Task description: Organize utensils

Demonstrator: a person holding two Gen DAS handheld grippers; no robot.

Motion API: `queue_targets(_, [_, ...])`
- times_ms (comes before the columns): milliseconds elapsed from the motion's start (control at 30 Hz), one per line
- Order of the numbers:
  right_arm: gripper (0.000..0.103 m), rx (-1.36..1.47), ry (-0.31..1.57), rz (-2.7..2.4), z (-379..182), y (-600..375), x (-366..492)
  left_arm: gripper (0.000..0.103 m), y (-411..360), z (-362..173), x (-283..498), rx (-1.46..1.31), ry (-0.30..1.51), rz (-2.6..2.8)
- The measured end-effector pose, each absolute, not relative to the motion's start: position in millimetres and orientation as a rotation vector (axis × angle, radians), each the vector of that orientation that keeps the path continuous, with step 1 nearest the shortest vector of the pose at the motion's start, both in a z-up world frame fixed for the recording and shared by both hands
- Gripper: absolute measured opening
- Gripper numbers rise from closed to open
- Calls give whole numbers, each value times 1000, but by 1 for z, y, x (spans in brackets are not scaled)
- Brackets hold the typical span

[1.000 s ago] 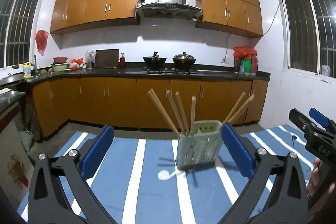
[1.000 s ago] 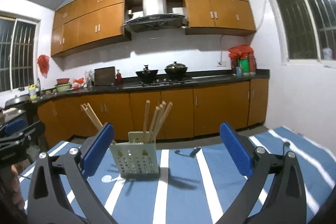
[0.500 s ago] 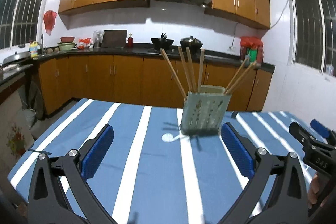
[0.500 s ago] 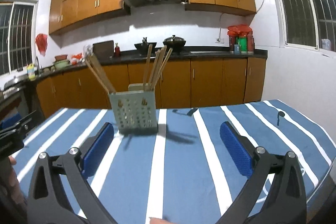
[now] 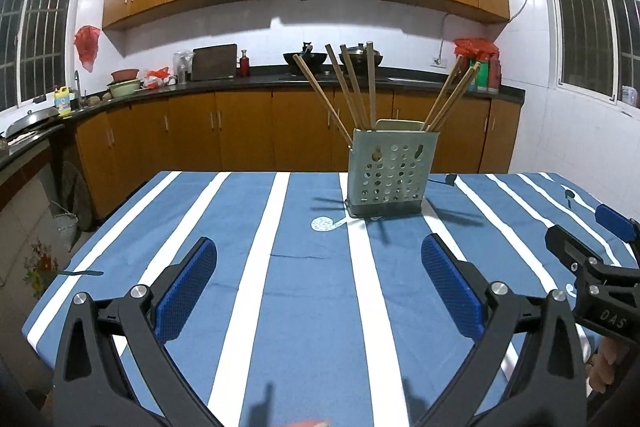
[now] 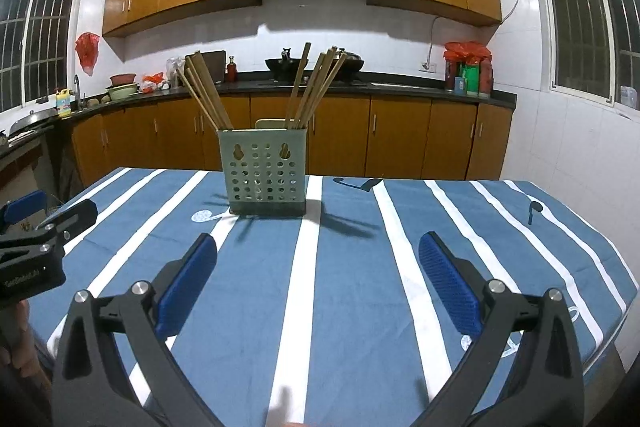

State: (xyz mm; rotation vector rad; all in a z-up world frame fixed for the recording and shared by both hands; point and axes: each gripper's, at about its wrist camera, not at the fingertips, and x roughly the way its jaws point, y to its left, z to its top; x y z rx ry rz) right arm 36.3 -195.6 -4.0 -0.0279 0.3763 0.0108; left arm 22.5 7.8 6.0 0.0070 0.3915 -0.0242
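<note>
A pale green perforated utensil holder (image 5: pixel 387 171) (image 6: pixel 266 173) stands upright near the far side of the blue striped tablecloth (image 5: pixel 304 287) (image 6: pixel 360 267). Several wooden chopsticks (image 5: pixel 352 87) (image 6: pixel 312 87) lean out of it in two bunches. My left gripper (image 5: pixel 320 287) is open over the near half of the cloth, well short of the holder, nothing between its blue pads. My right gripper (image 6: pixel 318 283) is open too, empty, at a similar distance. Each gripper shows at the edge of the other's view.
A dark thin utensil (image 5: pixel 82 273) lies at the cloth's left edge. Other dark marks on the cloth (image 6: pixel 534 209) look like printed notes or small utensils; I cannot tell which. Kitchen cabinets and a counter (image 5: pixel 240 79) run behind the table. The table's near edge lies just under both grippers.
Both grippers have drawn back and risen, so more of the tablecloth shows and the holder sits farther off. Both stay open and empty.
</note>
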Motion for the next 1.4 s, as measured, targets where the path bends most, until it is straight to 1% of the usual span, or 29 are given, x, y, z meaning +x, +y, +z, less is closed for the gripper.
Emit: queue_targets(1400, [99,8,396,-10,-10,-204,35,101,5,2,19,-10,399,-29])
